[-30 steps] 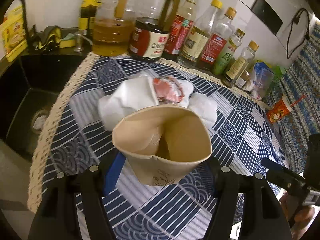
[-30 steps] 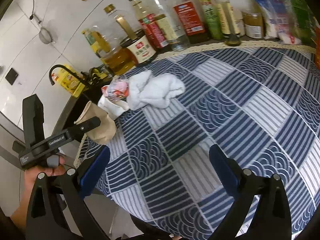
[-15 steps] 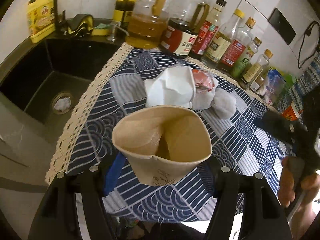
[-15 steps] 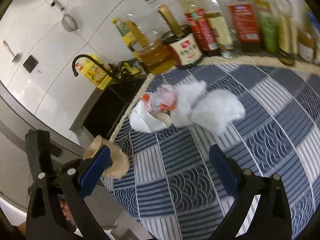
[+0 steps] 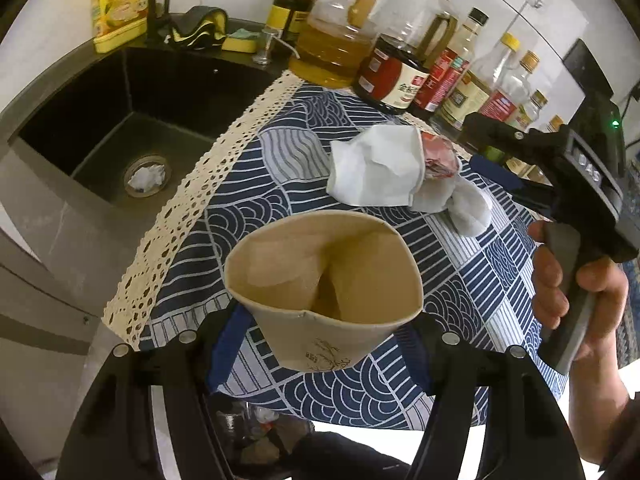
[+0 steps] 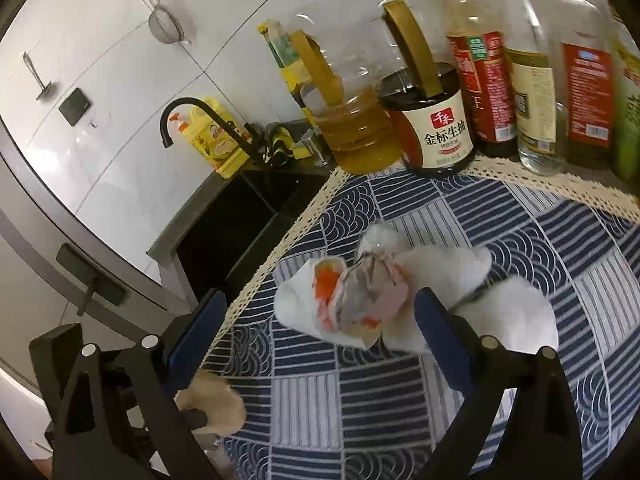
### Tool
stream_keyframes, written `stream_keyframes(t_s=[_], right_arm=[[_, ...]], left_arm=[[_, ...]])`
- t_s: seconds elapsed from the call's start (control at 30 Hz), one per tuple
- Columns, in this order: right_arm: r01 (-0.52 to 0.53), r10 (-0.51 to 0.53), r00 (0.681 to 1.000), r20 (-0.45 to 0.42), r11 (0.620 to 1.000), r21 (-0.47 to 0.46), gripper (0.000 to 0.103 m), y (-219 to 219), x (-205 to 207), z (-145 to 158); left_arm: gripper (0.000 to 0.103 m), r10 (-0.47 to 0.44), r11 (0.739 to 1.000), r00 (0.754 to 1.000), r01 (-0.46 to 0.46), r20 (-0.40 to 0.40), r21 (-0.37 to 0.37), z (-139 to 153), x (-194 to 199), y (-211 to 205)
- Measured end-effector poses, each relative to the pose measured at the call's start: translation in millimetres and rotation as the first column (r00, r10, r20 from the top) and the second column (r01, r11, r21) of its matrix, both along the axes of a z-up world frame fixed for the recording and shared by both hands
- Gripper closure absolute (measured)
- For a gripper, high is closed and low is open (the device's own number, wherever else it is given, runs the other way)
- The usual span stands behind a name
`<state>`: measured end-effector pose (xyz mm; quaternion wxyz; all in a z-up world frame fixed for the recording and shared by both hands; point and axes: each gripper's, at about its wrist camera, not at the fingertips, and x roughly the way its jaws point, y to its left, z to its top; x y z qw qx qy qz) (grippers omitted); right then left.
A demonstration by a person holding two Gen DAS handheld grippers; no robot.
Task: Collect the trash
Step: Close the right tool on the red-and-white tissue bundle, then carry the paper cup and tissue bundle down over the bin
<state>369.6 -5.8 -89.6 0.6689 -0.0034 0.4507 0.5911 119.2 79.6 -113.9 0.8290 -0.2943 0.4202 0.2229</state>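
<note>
Left gripper (image 5: 324,340) squeezing squashed paper cup (image 5: 324,280). Right gripper (image 6: 320,312) wide, jaws closing around crumpled wrapper (image 6: 360,296) on white tissue (image 6: 460,296), not touching.

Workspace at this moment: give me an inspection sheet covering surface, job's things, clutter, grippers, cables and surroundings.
Surface: blue patterned tablecloth with a lace edge, beside a black sink.
Job's things: squashed paper cup in the left gripper; crumpled white tissue and a red-printed wrapper heaped together on the cloth.
Clutter: oil jug, soy sauce jar and more bottles in a row along the wall; white wad in the sink drain.
Grippers: left shut on the cup; right gripper closing around the heap, pads not yet touching it.
Cables: nothing seen.
Surroundings: black faucet, yellow detergent bottle, strainer hanging on the white wall.
</note>
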Motion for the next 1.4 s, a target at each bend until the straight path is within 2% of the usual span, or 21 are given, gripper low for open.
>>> stream_keyframes(t_s=[0.07,0.13,0.33,0.5,0.57,0.6,0.7,0.77,0.8,0.97,1.1,1.13,1.17,1.2,1.4], right_arm=[[-0.007,0.007,1.000,-0.009,1.000,-0.015,0.024,4,5,-7],[-0.014,0.013,1.000,-0.025,1.000,-0.026,0.028,7,9,-14],[-0.024,0.023,0.999,-0.035,0.999,-0.042,0.032,11,18,-27],[-0.027,0.023,0.999,-0.045,0.997,-0.073,0.058,12,25,-35],[-0.026,0.022,0.999,-0.046,0.996,-0.082,0.071,11,26,-38],[-0.026,0.022,0.999,-0.046,0.996,-0.083,0.073,10,25,-39],[-0.029,0.025,0.998,-0.051,0.996,-0.085,0.073,5,23,-39],[-0.025,0.023,0.999,-0.030,0.997,-0.071,0.053,-4,19,-35],[-0.029,0.027,0.999,-0.023,0.997,-0.068,0.051,-7,16,-34],[-0.077,0.081,0.996,0.030,0.991,-0.111,0.050,-11,-4,-40],[-0.082,0.084,0.996,0.003,0.983,-0.162,0.050,-10,-8,-57],[-0.082,0.085,0.996,0.012,0.982,-0.169,0.051,-10,-10,-59],[-0.084,0.089,0.996,0.020,0.982,-0.172,0.062,-11,-11,-60],[-0.088,0.092,0.996,0.018,0.982,-0.169,0.064,-11,-12,-60],[-0.080,0.082,0.997,0.005,0.984,-0.161,0.066,-16,-8,-59]], left_arm=[[0.037,0.016,1.000,1.000,-0.016,-0.005,-0.006,-3,-1,2],[0.037,0.028,1.000,1.000,-0.028,-0.010,-0.011,-5,-2,4],[0.037,0.050,0.998,0.998,-0.051,-0.025,-0.027,-12,1,8],[0.037,0.043,0.999,0.999,-0.044,-0.025,-0.023,-11,9,8],[0.037,0.041,0.999,0.999,-0.042,-0.026,-0.021,-10,13,7],[0.037,0.040,0.999,0.999,-0.041,-0.025,-0.020,-10,13,7],[0.037,0.038,0.999,0.999,-0.038,-0.025,-0.017,-9,16,7],[0.037,0.040,0.999,0.999,-0.041,-0.023,-0.018,-9,16,8],[0.037,0.041,0.999,0.999,-0.042,-0.024,-0.018,-9,16,8],[0.037,0.043,0.999,0.999,-0.043,-0.022,-0.021,-10,16,7],[0.037,0.038,0.999,0.999,-0.038,-0.024,-0.016,-8,17,5],[0.037,0.038,0.999,0.999,-0.038,-0.026,-0.015,-8,17,4],[0.037,0.040,0.999,0.999,-0.040,-0.028,-0.015,-8,16,4],[0.037,0.042,0.999,0.999,-0.042,-0.030,-0.016,-9,16,4],[0.037,0.047,0.999,0.999,-0.047,-0.022,-0.015,-7,13,3]])
